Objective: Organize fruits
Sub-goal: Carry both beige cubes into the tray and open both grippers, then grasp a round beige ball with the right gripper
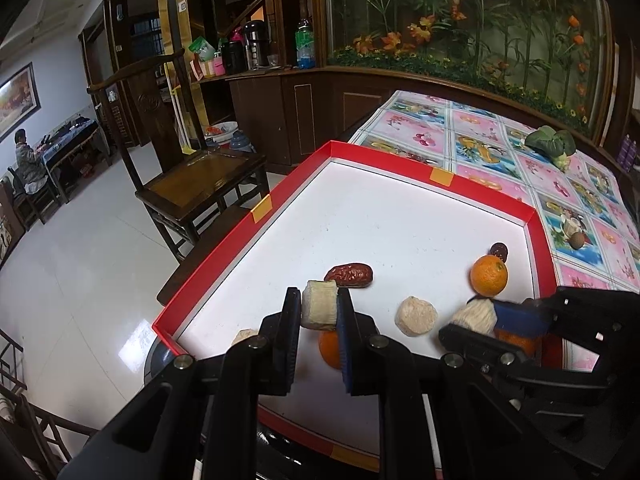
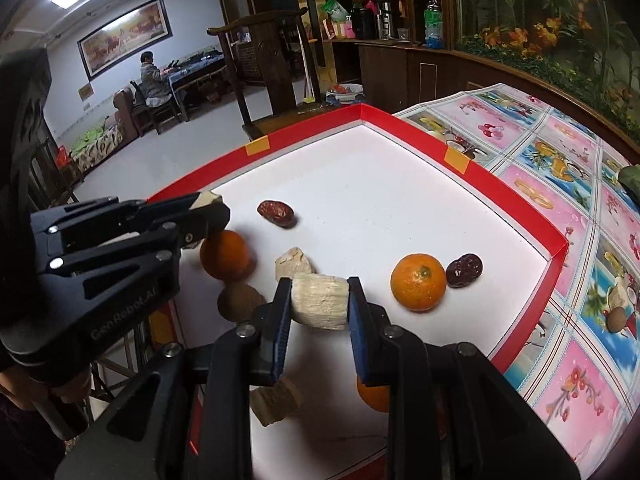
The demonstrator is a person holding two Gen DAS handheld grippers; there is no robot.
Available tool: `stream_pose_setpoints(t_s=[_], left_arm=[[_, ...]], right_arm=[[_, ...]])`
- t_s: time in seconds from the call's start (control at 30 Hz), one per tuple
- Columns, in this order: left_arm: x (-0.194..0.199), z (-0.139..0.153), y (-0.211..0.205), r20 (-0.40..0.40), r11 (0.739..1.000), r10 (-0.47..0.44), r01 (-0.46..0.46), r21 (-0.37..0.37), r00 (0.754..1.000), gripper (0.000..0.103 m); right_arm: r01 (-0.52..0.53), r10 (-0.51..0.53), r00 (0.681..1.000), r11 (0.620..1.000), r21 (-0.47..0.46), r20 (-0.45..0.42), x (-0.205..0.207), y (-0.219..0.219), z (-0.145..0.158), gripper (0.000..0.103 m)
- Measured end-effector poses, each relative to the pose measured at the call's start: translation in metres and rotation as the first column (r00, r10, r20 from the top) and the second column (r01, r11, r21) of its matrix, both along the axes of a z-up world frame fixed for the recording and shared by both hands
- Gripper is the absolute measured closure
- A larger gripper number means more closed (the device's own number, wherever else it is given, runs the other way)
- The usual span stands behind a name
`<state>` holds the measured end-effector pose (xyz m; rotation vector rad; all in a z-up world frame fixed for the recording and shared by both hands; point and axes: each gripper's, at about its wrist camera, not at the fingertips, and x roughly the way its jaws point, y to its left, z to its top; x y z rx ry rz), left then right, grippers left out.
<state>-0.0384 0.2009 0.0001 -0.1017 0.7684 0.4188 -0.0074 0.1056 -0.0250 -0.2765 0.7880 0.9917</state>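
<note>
Your left hand-held gripper point(image 1: 319, 307) is clamped on a pale cut chunk point(image 1: 319, 305), its blue pads pressed against both sides so the piece hangs above the white floor of the red-walled tray point(image 1: 244, 236). Your right hand-held gripper point(image 2: 320, 304) grips a second pale chunk point(image 2: 319, 306) the same way, held crosswise between its pads over the near part of the tray.

From your left wrist camera, a red date point(image 1: 349, 275) lies on the tray just beyond the piece you hold, and part of an orange point(image 1: 329, 350) shows beneath it. A round pale piece point(image 1: 416, 315) sits loose to the right, and farther right a whole orange point(image 1: 488, 275) rests with a dark date point(image 1: 499, 251) just behind it, near the tray's right wall.

From your right wrist camera, a brown round fruit point(image 2: 240, 302) lies near the left wall, just in front of an orange, with another pale lump point(image 2: 294, 263) beside them. One more pale block point(image 2: 275, 400) lies under your right gripper, and an orange point(image 2: 374, 396) peeks out below its right finger.

The tray rests on a worktop covered with a fruit-print cloth point(image 2: 568, 208). A leafy green vegetable point(image 1: 551, 143) lies on that cloth, well apart from the tray. A wooden chair point(image 1: 192, 176) stands on the floor past the tray's far wall.
</note>
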Motion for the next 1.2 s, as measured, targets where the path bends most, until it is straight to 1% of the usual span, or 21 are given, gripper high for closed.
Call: stream_pose_setpoints(t_s=[0.1, 0.17, 0.2, 0.23, 0.27, 0.33, 0.37, 0.43, 0.47, 0.6, 0.67, 0.7, 0.73, 0.8, 0.83, 0.9, 0.97, 1.03, 1.1, 1.13, 1.2], left_arm=[[0.000, 0.000, 0.001, -0.002, 1.000, 0.012, -0.012, 0.006, 1.000, 0.086], [-0.002, 0.001, 0.001, -0.001, 1.000, 0.013, -0.013, 0.004, 1.000, 0.084], [-0.002, 0.001, 0.002, -0.002, 1.000, 0.013, -0.013, 0.005, 1.000, 0.080], [-0.002, 0.001, 0.002, -0.005, 1.000, 0.013, -0.013, 0.004, 1.000, 0.071], [-0.002, 0.001, 0.001, -0.004, 1.000, 0.011, -0.011, 0.004, 1.000, 0.068], [-0.003, 0.004, -0.003, 0.001, 1.000, 0.006, -0.006, 0.017, 1.000, 0.066], [-0.004, 0.005, -0.005, 0.003, 1.000, -0.001, 0.001, 0.021, 1.000, 0.065], [-0.004, 0.008, -0.010, 0.008, 1.000, -0.009, 0.009, 0.026, 1.000, 0.060], [-0.004, 0.010, -0.012, 0.011, 0.999, -0.013, 0.013, 0.032, 1.000, 0.060], [-0.004, 0.016, -0.025, 0.019, 0.998, -0.047, 0.046, 0.047, 0.999, 0.055], [-0.004, 0.019, -0.033, 0.024, 0.996, -0.073, 0.072, 0.058, 0.997, 0.055], [-0.004, 0.020, -0.037, 0.026, 0.995, -0.085, 0.083, 0.059, 0.996, 0.053], [-0.004, 0.021, -0.041, 0.026, 0.994, -0.097, 0.095, 0.060, 0.995, 0.051], [-0.005, 0.021, -0.049, 0.024, 0.990, -0.129, 0.127, 0.063, 0.991, 0.051], [-0.005, 0.020, -0.053, 0.023, 0.987, -0.148, 0.146, 0.062, 0.989, 0.051], [-0.007, 0.020, -0.058, 0.024, 0.983, -0.177, 0.176, 0.050, 0.984, 0.051], [-0.009, 0.020, -0.063, 0.025, 0.979, -0.199, 0.198, 0.044, 0.980, 0.051], [-0.010, 0.020, -0.066, 0.024, 0.976, -0.215, 0.214, 0.038, 0.976, 0.050], [-0.011, 0.018, -0.069, 0.018, 0.972, -0.232, 0.231, 0.029, 0.973, 0.049], [-0.011, 0.017, -0.071, 0.016, 0.972, -0.235, 0.235, 0.026, 0.972, 0.049], [-0.011, 0.014, -0.074, 0.009, 0.969, -0.246, 0.245, 0.017, 0.969, 0.049]], right_arm=[[-0.004, 0.003, 1.000, 1.000, -0.024, -0.015, 0.000, 0.002, -0.003, 0.074], [-0.007, 0.006, 1.000, 0.999, -0.040, -0.007, -0.003, 0.003, -0.004, 0.073], [-0.013, 0.013, 1.000, 0.999, -0.045, 0.003, -0.004, 0.003, -0.004, 0.073], [-0.018, 0.018, 1.000, 0.999, -0.046, 0.008, -0.004, 0.003, -0.003, 0.070], [-0.024, 0.024, 1.000, 0.999, -0.042, 0.006, -0.005, 0.001, -0.002, 0.068], [-0.030, 0.030, 1.000, 0.999, -0.023, -0.002, -0.005, -0.004, 0.001, 0.058], [-0.029, 0.029, 1.000, 1.000, -0.004, -0.001, -0.004, -0.008, 0.004, 0.058], [-0.015, 0.015, 1.000, 0.998, 0.055, -0.012, 0.002, -0.022, 0.012, 0.058], [0.000, 0.002, 1.000, 0.997, 0.077, -0.019, 0.006, -0.028, 0.015, 0.058], [0.108, -0.107, 0.994, 0.985, 0.133, -0.016, 0.032, -0.062, 0.030, 0.057], [0.210, -0.208, 0.978, 0.967, 0.146, -0.033, 0.055, -0.088, 0.033, 0.057], [0.258, -0.254, 0.966, 0.955, 0.149, -0.044, 0.065, -0.099, 0.034, 0.057], [0.324, -0.320, 0.946, 0.934, 0.147, -0.049, 0.078, -0.114, 0.034, 0.057], [0.413, -0.410, 0.911, 0.902, 0.127, -0.051, 0.098, -0.134, 0.034, 0.057], [0.465, -0.460, 0.885, 0.878, 0.114, -0.068, 0.110, -0.148, 0.031, 0.057], [0.537, -0.526, 0.842, 0.837, 0.103, -0.116, 0.130, -0.169, 0.026, 0.057], [0.597, -0.578, 0.799, 0.797, 0.094, -0.169, 0.148, -0.188, 0.019, 0.057], [0.643, -0.608, 0.754, 0.760, 0.094, -0.249, 0.163, -0.206, 0.009, 0.057], [0.657, -0.608, 0.734, 0.748, 0.090, -0.303, 0.172, -0.213, 0.001, 0.057], [0.661, -0.610, 0.727, 0.745, 0.083, -0.316, 0.175, -0.213, -0.002, 0.057], [0.655, -0.606, 0.729, 0.752, 0.071, -0.318, 0.177, -0.208, -0.006, 0.057]])
